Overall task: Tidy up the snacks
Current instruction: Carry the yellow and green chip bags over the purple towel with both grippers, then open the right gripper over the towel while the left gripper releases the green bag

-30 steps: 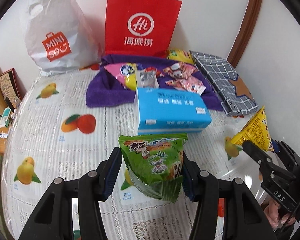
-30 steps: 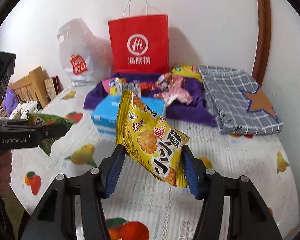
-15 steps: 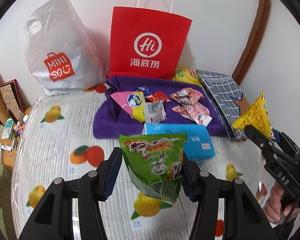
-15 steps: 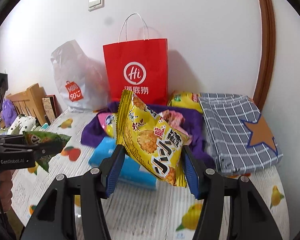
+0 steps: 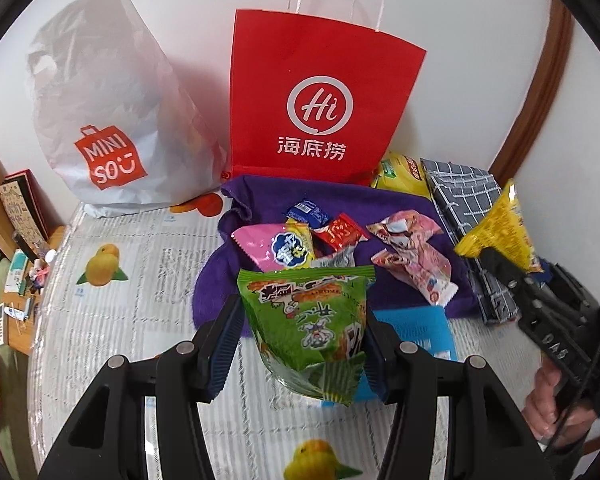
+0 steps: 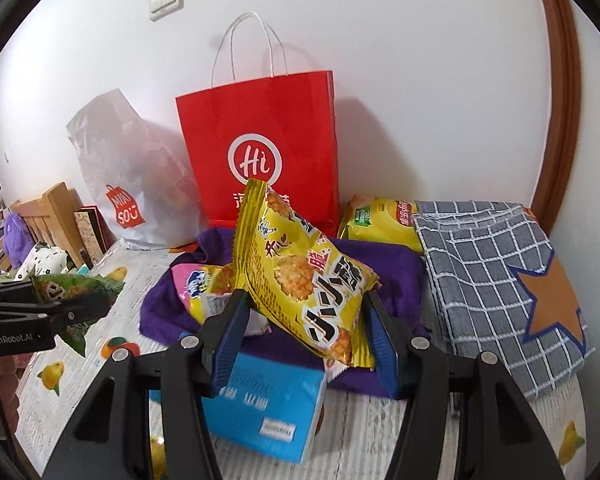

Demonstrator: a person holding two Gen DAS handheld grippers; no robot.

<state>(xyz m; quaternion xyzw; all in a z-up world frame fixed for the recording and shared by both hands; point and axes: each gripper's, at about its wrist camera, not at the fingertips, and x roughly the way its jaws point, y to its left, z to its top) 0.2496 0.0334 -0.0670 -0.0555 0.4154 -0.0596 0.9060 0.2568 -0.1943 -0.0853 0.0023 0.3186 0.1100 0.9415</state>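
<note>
Above the purple cloth (image 5: 400, 216), left gripper (image 5: 300, 344) clamps the green packet (image 5: 312, 320), right gripper (image 6: 306, 320) grips the yellow packet (image 6: 300, 276), both aloft; loose snacks (image 5: 412, 256) litter the cloth, so plenty remains, I'd say.

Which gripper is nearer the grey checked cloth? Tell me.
Right. The right gripper, shut on the yellow snack bag, is just left of the grey checked cloth. The left gripper, shut on the green snack bag, is farther left, beyond the blue box.

Left claw (image 5: 300, 344) and right claw (image 6: 306, 332), both clamped, raised.
</note>
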